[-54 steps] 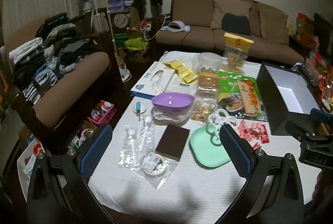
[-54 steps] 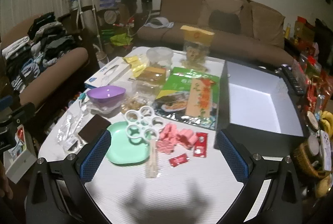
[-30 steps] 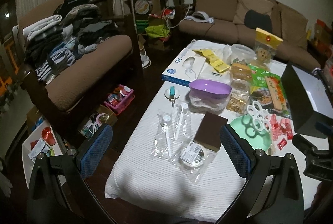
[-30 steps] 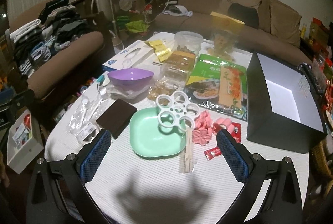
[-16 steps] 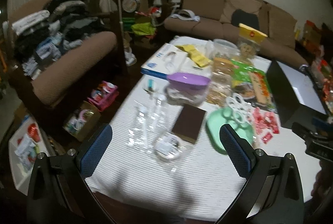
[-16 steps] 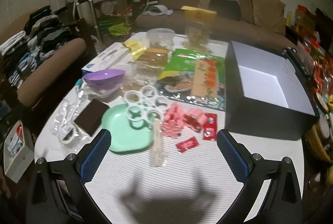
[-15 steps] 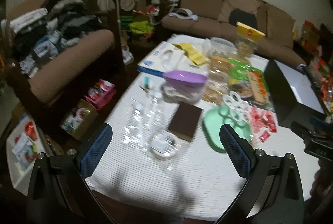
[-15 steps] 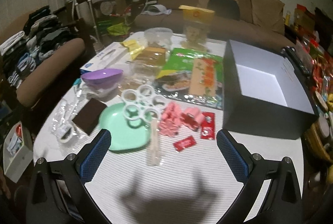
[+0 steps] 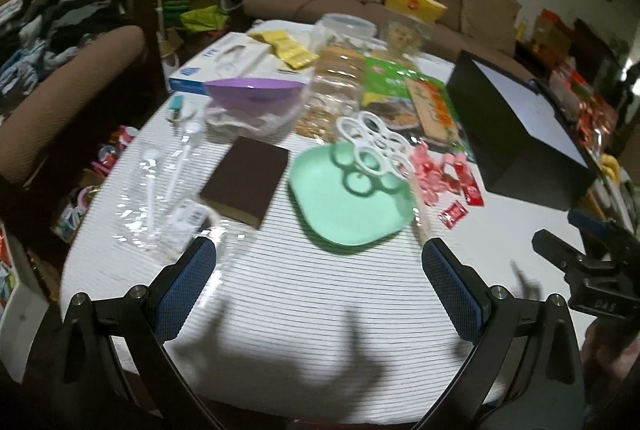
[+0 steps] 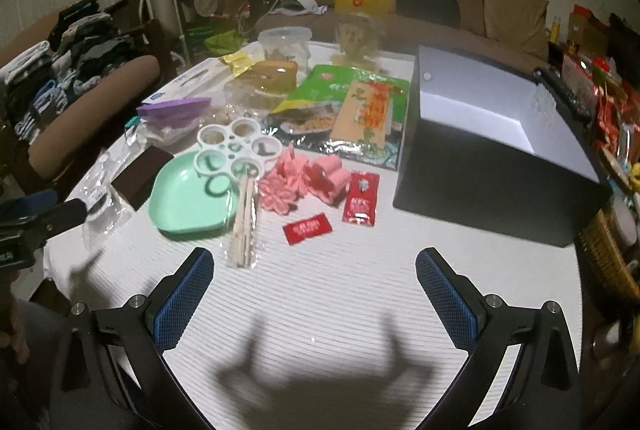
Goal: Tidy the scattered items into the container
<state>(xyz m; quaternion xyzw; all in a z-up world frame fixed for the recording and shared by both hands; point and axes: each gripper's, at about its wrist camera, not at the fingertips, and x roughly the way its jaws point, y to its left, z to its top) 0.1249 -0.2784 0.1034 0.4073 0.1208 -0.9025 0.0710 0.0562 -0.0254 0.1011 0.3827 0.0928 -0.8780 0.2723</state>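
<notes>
Both grippers open; chopsticks lengthwise toward camera.

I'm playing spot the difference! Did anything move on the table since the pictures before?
Only the grippers moved. The left gripper swung left over the table edge, then came back and in toward the green plate. The right gripper just drifted. Both stayed open and empty. The black box and scattered items stayed put.

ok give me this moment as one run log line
left gripper: open, empty, above table | right gripper: open, empty | black box: open, nothing seen inside | green plate, red sachets: on table, untouched
</notes>
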